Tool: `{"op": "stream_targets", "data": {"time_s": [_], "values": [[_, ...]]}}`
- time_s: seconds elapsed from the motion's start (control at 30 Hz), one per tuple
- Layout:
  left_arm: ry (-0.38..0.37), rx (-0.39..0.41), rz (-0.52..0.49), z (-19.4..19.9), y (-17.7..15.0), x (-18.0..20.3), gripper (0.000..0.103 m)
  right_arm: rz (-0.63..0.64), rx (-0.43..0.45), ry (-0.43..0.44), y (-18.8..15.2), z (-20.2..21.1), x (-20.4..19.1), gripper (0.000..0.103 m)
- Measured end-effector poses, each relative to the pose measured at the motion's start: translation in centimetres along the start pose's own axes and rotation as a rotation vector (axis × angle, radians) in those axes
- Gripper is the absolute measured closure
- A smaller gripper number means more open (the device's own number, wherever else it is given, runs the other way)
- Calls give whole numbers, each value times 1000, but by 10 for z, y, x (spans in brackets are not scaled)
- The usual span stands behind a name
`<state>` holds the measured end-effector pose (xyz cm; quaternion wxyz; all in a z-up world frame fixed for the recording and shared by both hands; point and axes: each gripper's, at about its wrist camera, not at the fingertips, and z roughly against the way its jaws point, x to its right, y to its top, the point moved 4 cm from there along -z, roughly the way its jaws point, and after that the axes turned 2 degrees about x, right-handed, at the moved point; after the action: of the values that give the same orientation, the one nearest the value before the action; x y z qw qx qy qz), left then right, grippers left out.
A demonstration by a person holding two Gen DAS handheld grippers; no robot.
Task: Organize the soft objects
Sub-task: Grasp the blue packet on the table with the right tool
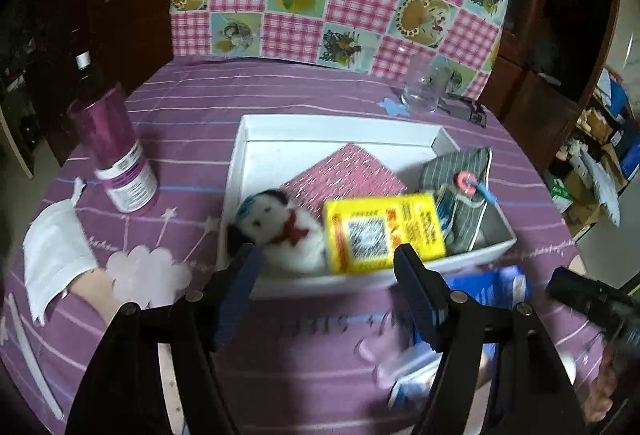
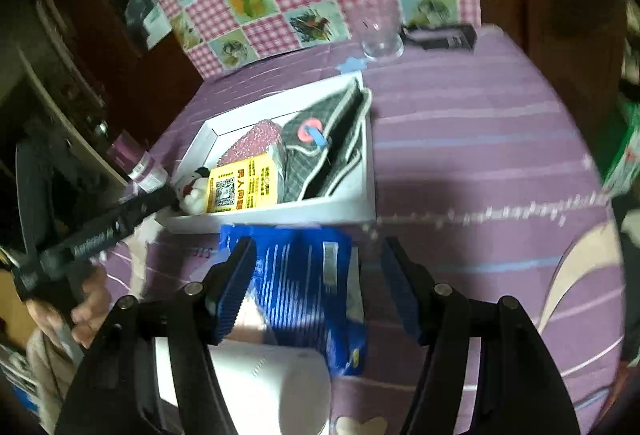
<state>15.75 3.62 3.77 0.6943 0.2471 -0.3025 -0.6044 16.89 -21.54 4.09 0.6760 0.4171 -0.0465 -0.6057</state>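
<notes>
White box (image 1: 240,155) on surface (image 1: 192,107) holds plush toy (image 1: 280,223), yellow pack (image 1: 384,231), grey pouch (image 1: 460,171). Left hand-held gripper (image 1: 326,267) released, near box. Right hand-held gripper (image 2: 318,267) released, astride blue pack (image 2: 304,275).

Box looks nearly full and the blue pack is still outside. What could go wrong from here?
1. The white box already holds the plush toy, yellow pack, pink pad and grey pouch; adding the blue pack may leave it perched on top.
2. The right gripper has its jaws open around the blue pack; closing off-centre might let the soft pack slip.
3. The clear glass behind the box could be knocked.
</notes>
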Motion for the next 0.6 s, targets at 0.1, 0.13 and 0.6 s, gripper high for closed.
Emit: {"op": "stream_targets", "data": {"time_s": [0.1,0.13,0.6], "values": [[-21,3,8,4,-12,-5,33,-38,33,18,-4,6,11,38],[-31,10,17,5,-16,-7,33,-35,43,6,-6,8,12,38],[-131,-27,169,5,-29,-23,33,66,85,-302,-14,31,5,38]]}}
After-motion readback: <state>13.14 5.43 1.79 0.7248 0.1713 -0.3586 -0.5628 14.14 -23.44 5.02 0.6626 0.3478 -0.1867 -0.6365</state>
